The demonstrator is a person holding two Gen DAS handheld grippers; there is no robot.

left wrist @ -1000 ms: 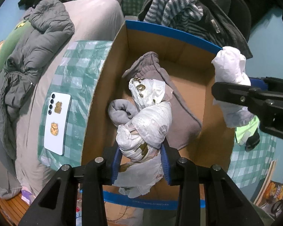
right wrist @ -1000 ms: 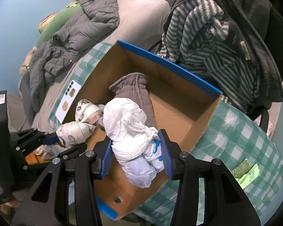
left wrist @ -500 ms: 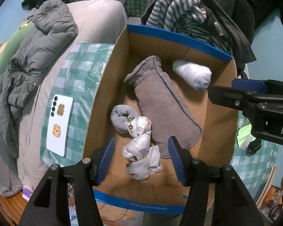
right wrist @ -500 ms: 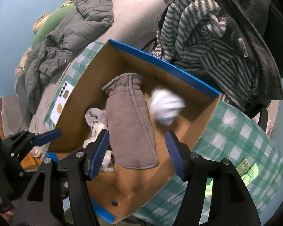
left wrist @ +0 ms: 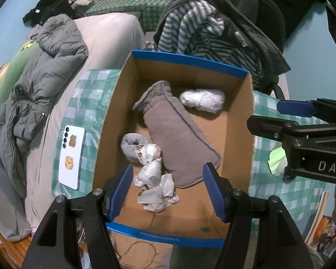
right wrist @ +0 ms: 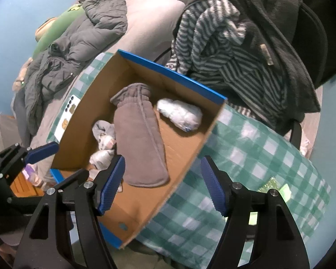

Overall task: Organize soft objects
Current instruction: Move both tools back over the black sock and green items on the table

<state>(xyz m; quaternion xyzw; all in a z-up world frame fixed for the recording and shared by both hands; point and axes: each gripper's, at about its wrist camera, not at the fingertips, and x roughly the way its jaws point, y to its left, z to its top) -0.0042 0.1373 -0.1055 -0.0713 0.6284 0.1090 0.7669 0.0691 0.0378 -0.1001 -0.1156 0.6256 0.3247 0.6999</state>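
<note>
Crumpled bags (left wrist: 154,180) lie in my cardboard box (left wrist: 114,121), white bundle (left wrist: 202,100) at one o'clock; left gripper (left wrist: 166,189) and right gripper (right wrist: 162,183) both released, empty.

A second ago your left tool (left wrist: 166,189) was clamped on the patterned plastic bundle (left wrist: 153,171); its jaws now stand wide apart and the bundle lies on the floor of the cardboard box (left wrist: 190,66), beside the grey mitt (left wrist: 178,139). Your right tool (right wrist: 162,183) has likewise let go: the white bundle (right wrist: 180,114) it held now rests in the box's far corner.
</note>
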